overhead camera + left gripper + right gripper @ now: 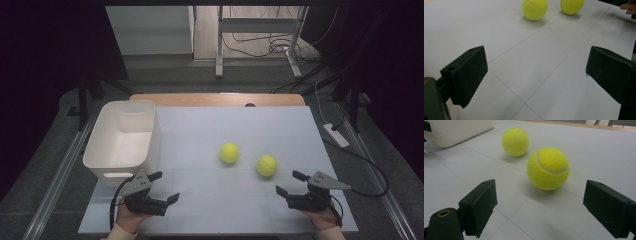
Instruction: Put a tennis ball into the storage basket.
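Jaws apart; bin [122,137] from above

Lab/test-room setup: white work table [235,210] w/ wooden edge, ringed by dark curtains [45,60]; grey carpet floor w/ loose cables [270,47], power strip [336,135], bare desk frame legs [219,45] behind. No household furnishings; staged recording bench.
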The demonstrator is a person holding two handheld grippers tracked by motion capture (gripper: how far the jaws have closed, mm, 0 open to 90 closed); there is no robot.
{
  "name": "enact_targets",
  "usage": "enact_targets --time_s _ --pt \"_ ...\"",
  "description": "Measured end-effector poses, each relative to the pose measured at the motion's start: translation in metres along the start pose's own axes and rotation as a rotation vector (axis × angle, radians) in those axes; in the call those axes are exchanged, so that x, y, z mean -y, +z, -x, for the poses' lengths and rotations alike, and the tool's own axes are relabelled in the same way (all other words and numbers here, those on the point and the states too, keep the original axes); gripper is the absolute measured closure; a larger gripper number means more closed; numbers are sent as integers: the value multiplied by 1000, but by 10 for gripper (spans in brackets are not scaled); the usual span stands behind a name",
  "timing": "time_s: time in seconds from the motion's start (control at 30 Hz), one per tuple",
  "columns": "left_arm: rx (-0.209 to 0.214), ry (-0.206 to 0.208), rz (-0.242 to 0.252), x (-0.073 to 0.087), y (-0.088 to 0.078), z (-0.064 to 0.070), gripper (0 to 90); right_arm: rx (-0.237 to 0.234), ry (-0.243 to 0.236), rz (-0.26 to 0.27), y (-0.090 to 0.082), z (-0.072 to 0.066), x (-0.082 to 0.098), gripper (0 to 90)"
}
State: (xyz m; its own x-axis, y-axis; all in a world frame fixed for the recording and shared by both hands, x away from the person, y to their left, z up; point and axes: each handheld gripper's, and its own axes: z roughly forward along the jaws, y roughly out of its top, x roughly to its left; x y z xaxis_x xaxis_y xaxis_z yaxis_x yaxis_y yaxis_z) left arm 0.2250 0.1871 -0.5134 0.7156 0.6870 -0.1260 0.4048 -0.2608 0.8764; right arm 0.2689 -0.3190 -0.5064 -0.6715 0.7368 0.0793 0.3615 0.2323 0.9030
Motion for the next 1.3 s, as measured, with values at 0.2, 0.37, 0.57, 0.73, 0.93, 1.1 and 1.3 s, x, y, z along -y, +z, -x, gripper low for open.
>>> enact_targets --time_s 0.2,0.37,0.57,0.73,0.93,1.1,1.3 --pt "-2 -4 -2 0 0 0 44 1 -1 -2 1 1 1 119" --pt "-3 -3 -4 -1 1 0 44 -2 -3 -5 1 2 1 120" --pt "-4 -9 -2 -1 1 0 43 -8 -8 -4 3 0 0 120" --pt "-8 -16 -3 -1 1 -1 43 -12 -13 -6 4 -1 0 120" --pt "-13 -19 -2 -2 1 0 43 -14 -8 -5 5 -1 0 121" --pt "-14 -22 -5 -3 2 2 42 -14 -12 -4 6 -1 -1 121" --pt "4 -29 -14 -8 5 6 39 -8 -8 -4 4 -1 0 122"
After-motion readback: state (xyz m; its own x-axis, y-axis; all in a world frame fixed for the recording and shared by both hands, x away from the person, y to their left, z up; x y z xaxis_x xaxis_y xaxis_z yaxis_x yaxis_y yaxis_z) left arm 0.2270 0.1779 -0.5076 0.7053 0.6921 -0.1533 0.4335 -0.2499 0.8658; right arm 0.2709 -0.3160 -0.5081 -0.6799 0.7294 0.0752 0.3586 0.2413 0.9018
